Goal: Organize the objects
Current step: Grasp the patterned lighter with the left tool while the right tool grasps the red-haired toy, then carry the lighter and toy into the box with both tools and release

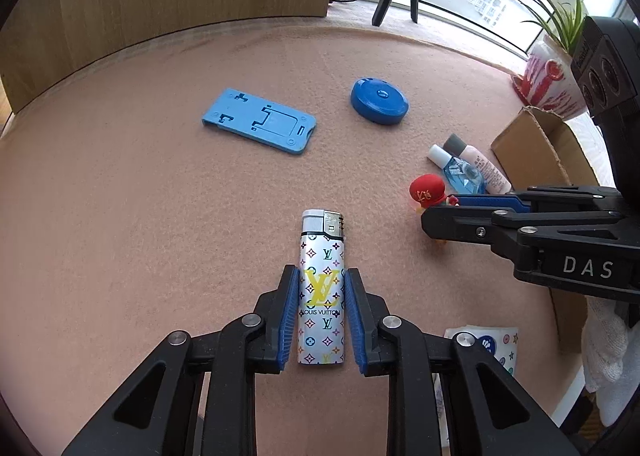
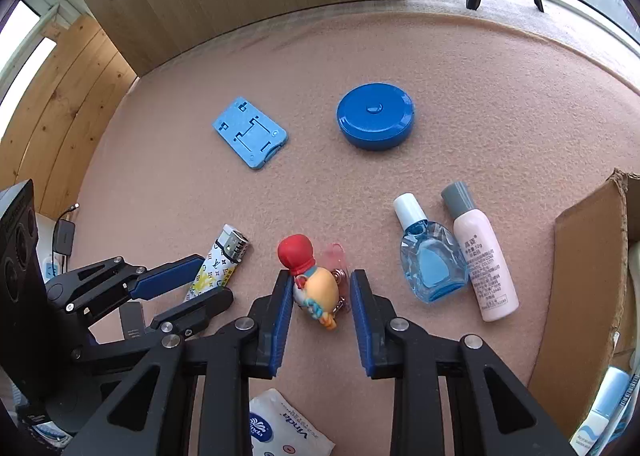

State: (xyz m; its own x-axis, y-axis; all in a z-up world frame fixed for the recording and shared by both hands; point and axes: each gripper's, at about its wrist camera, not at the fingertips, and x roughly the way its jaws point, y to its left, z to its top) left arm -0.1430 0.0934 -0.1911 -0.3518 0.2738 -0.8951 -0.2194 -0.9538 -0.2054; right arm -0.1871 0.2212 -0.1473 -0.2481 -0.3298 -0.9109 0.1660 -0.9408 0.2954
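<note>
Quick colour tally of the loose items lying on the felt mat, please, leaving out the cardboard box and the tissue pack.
Blue: 3, the phone stand, the round case, the clear blue bottle
Pink: 1, the pink bottle
Silver patterned: 1, the lighter
Red-capped: 1, the figurine
Total: 6

The lighter (image 1: 322,288) lies on the counter (image 1: 160,216) between the fingers of the left tongs (image 1: 322,276). To their right, the toy figure (image 2: 314,280) lies between the fingers of the right tongs (image 2: 320,284). Ahead of both tongs lie the flat stand (image 2: 250,132) and, right of it, the round case (image 2: 376,120). Right of the right tongs lie two bottles (image 2: 460,256) side by side, with the cardboard box (image 2: 588,276) beyond them.
</note>
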